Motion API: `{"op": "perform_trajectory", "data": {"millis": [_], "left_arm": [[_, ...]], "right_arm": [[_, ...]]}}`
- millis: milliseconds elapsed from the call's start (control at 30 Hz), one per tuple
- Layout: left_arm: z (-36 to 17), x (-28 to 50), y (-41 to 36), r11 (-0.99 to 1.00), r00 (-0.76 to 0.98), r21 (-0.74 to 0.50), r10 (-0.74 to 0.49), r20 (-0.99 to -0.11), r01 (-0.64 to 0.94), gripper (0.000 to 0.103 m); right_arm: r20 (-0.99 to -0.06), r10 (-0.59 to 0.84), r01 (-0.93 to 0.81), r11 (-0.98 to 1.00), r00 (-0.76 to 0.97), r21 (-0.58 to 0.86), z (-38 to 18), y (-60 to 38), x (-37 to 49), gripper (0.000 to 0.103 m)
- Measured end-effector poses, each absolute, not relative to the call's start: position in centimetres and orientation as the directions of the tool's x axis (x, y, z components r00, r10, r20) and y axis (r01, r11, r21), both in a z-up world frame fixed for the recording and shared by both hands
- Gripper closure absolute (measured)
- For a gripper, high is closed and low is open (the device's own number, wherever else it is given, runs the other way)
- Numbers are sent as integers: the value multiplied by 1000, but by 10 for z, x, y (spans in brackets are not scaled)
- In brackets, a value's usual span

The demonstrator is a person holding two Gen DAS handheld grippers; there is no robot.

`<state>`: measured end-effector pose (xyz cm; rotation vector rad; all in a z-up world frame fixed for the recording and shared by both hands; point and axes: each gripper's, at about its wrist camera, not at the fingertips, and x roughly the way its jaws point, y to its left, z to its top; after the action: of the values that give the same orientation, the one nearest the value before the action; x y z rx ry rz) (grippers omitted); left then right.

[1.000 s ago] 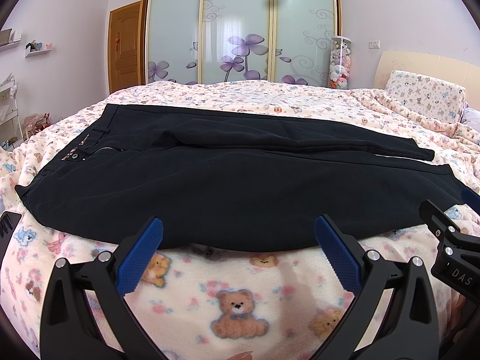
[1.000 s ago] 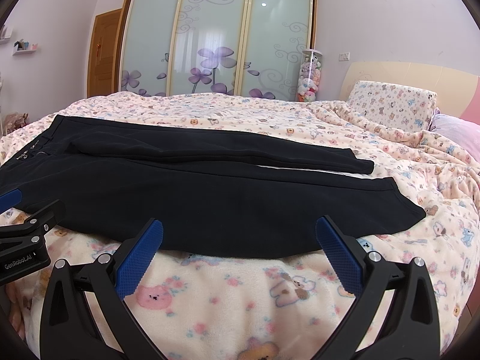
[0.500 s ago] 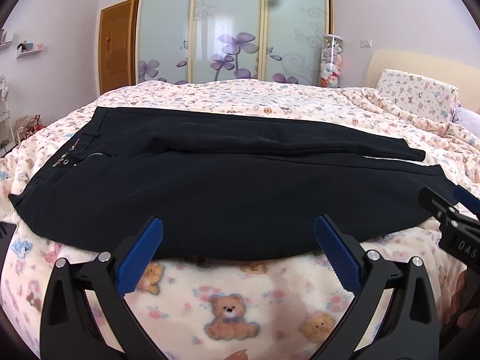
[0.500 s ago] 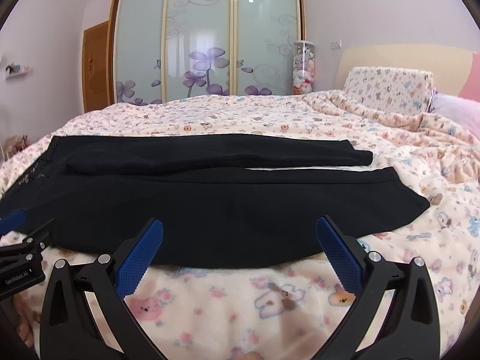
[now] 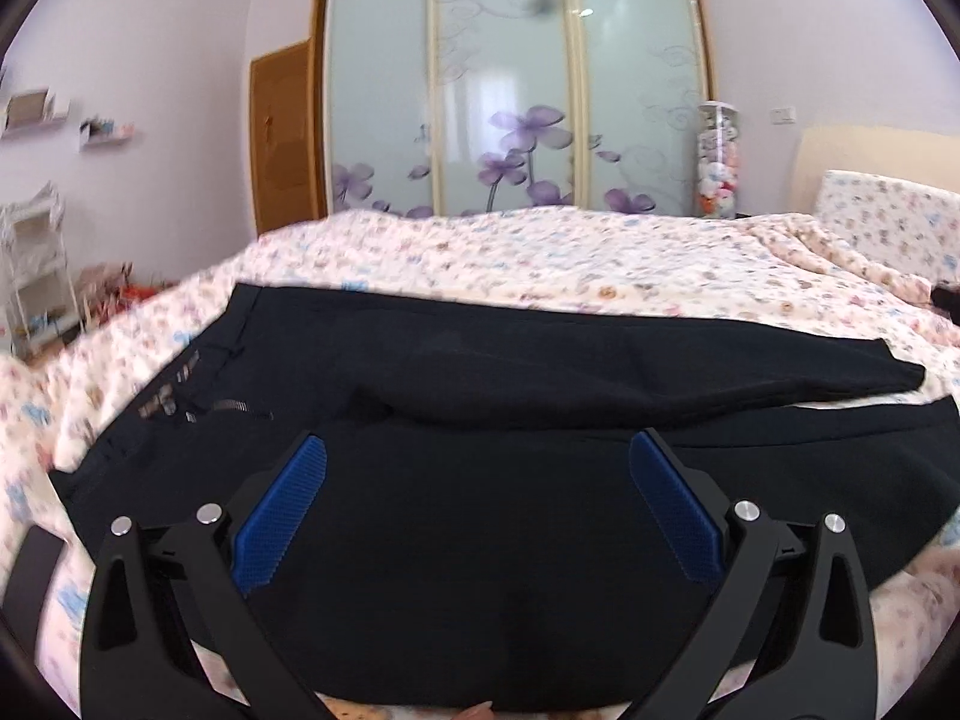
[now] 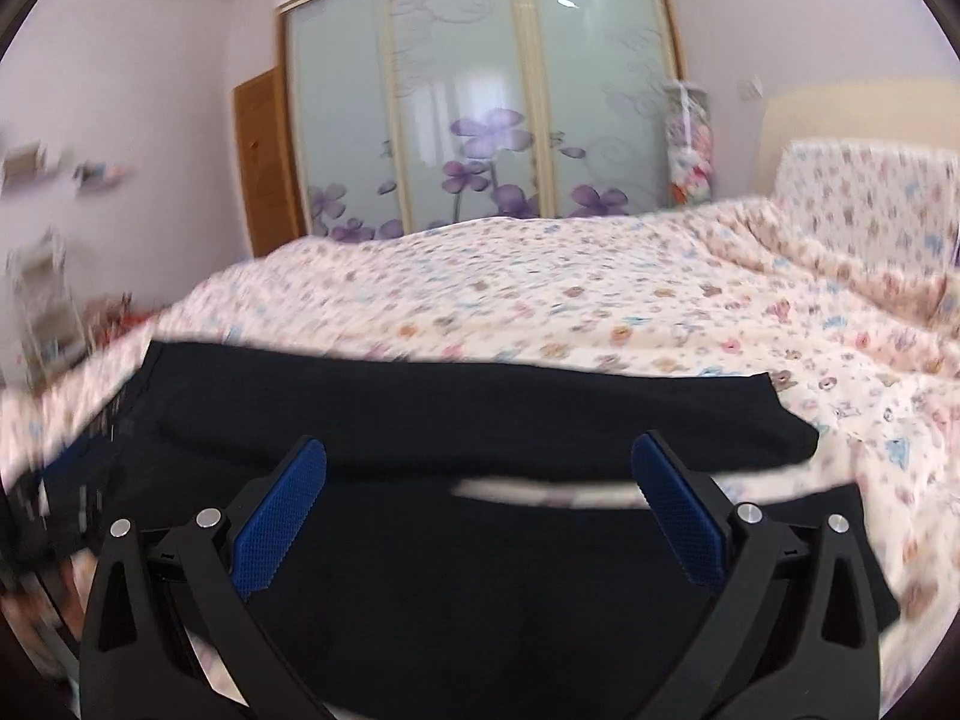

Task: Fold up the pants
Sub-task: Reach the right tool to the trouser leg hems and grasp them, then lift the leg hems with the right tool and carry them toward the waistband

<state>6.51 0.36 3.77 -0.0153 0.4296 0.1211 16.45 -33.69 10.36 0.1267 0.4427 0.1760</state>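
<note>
Black pants (image 5: 480,510) are seen between blue-padded fingers (image 5: 279,525). Beyond them, a pink blanket (image 5: 540,258) is printed with small bears; frosted wardrobe doors (image 5: 510,90) are patterned with purple flowers.

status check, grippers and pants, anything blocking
Left gripper open, over the near pant leg. Right gripper open, empty, over the same leg. Black pants flat on the bed, legs side by side, unfolded. Nothing in the way.

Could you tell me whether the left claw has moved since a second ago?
Yes. The left claw moved forward over the pants; their near edge was ahead.
</note>
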Motion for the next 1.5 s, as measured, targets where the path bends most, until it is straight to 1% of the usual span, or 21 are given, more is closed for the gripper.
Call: {"op": "perform_trajectory", "data": {"millis": [100,167,267,400,433,467,533,567,633,667,733,800,867,900,967,1033,1167,1333,1467,1500], "left_arm": [[29,70,5,992,895,-4,111,-432,-125,2],[27,68,6,994,900,-11,95,-424,-110,2],[23,66,6,998,907,-38,20,-421,-39,2],[19,70,3,996,896,-73,-75,-438,47,2],[18,70,2,995,894,-77,-87,-439,59,2],[18,70,1,994,893,-80,-99,-439,71,2],[17,70,0,992,892,-90,-124,-435,94,2],[17,69,0,990,892,-95,-136,-431,105,2],[17,68,0,989,895,-100,-145,-423,112,2],[17,68,-1,988,895,-100,-147,-421,115,2],[17,69,-3,988,892,-98,-147,-427,116,2],[15,72,-5,989,886,-95,-144,-441,114,2],[14,74,-6,989,882,-93,-143,-449,113,2],[14,74,-6,989,881,-94,-143,-451,112,2],[13,74,-5,989,881,-96,-143,-452,111,2],[13,73,-5,989,880,-101,-143,-453,108,2],[13,75,-1,988,877,-112,-144,-458,104,2],[12,74,4,985,878,-139,-152,-454,99,2],[12,73,8,982,881,-161,-158,-446,95,2],[13,72,9,982,882,-165,-159,-443,94,2]], "right_arm": [[-477,169,-62,971,863,231,104,-387,217,1],[-523,143,2,963,840,268,98,-419,253,1],[-582,138,95,932,801,351,78,-463,296,1],[-614,123,205,876,780,436,53,-504,330,2],[-617,114,221,871,778,439,49,-510,335,4],[-616,105,236,863,780,447,44,-517,341,10],[-621,79,272,851,779,450,37,-527,350,13],[-623,74,279,849,778,449,34,-531,356,16],[-645,28,315,856,764,410,27,-538,364,19],[-652,11,326,859,758,394,23,-540,367,23],[-659,-17,344,863,752,371,18,-543,372,30],[-667,-39,365,860,744,357,10,-547,378,41],[-689,-29,375,855,724,358,1,-548,382,63],[-696,-27,377,855,718,355,-2,-548,382,67],[-676,-29,367,857,737,363,1,-548,375,81],[-650,-8,338,860,759,383,8,-548,366,84],[-572,32,246,882,820,402,34,-539,338,86],[-455,134,105,880,880,464,67,-521,278,88],[-397,193,47,852,897,521,71,-513,212,91],[-396,198,49,845,897,532,68,-512,200,91]]}}
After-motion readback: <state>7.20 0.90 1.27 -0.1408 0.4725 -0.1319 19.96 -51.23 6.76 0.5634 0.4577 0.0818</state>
